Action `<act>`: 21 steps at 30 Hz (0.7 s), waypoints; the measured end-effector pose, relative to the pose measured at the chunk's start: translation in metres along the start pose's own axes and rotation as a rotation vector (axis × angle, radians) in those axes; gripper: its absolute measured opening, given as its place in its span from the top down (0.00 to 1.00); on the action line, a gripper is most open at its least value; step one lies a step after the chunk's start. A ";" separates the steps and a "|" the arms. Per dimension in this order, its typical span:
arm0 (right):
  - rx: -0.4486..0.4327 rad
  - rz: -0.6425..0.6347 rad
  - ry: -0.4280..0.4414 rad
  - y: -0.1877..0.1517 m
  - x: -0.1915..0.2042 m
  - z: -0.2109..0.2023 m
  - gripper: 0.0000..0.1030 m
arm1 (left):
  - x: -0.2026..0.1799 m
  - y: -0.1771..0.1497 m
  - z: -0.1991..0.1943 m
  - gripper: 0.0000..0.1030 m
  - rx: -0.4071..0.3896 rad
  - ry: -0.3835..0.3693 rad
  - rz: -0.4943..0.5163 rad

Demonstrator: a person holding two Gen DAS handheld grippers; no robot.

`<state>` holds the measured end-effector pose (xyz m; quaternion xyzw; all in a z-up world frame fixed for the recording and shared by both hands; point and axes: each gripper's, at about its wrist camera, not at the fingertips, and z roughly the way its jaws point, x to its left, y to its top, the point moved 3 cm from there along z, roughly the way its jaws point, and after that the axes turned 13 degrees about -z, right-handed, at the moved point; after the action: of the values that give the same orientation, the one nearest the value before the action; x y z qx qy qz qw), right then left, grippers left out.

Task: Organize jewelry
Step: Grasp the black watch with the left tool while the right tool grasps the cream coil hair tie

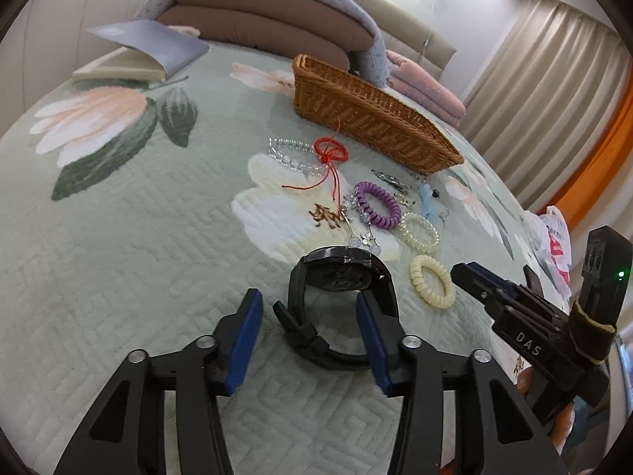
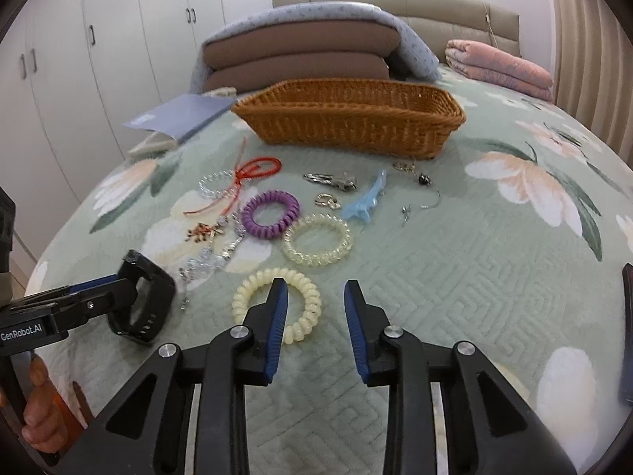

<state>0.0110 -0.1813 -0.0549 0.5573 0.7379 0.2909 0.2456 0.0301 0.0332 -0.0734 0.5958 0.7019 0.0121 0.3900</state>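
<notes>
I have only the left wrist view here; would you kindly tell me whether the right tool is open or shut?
Observer: The right tool is open, with its blue pads well apart.
Operator: Thank you. What lies beneath it?
Observer: One finger overlaps the cream spiral hair tie; the other is over bare green quilted bedspread.
Operator: And who is steadying my left tool?
Observer: A bare left hand grips the handle of the left tool, low at the right wrist view's left edge.
</notes>
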 end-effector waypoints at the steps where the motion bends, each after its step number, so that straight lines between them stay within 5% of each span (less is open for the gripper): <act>1: 0.008 0.005 0.011 0.001 -0.001 0.002 0.67 | 0.000 0.001 0.002 0.53 0.002 0.003 -0.007; 11: 0.094 -0.061 -0.049 0.005 0.014 0.027 0.68 | -0.009 0.004 0.012 0.60 0.016 0.124 0.022; 14: 0.084 -0.087 -0.077 0.004 0.017 0.028 0.68 | -0.016 0.001 0.017 0.75 -0.014 0.224 0.078; 21: 0.057 -0.135 -0.098 0.003 0.026 0.025 0.86 | -0.014 -0.001 0.013 0.88 -0.070 0.240 0.104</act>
<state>0.0232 -0.1515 -0.0712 0.5265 0.7689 0.2247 0.2846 0.0362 0.0157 -0.0752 0.6119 0.7108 0.1280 0.3224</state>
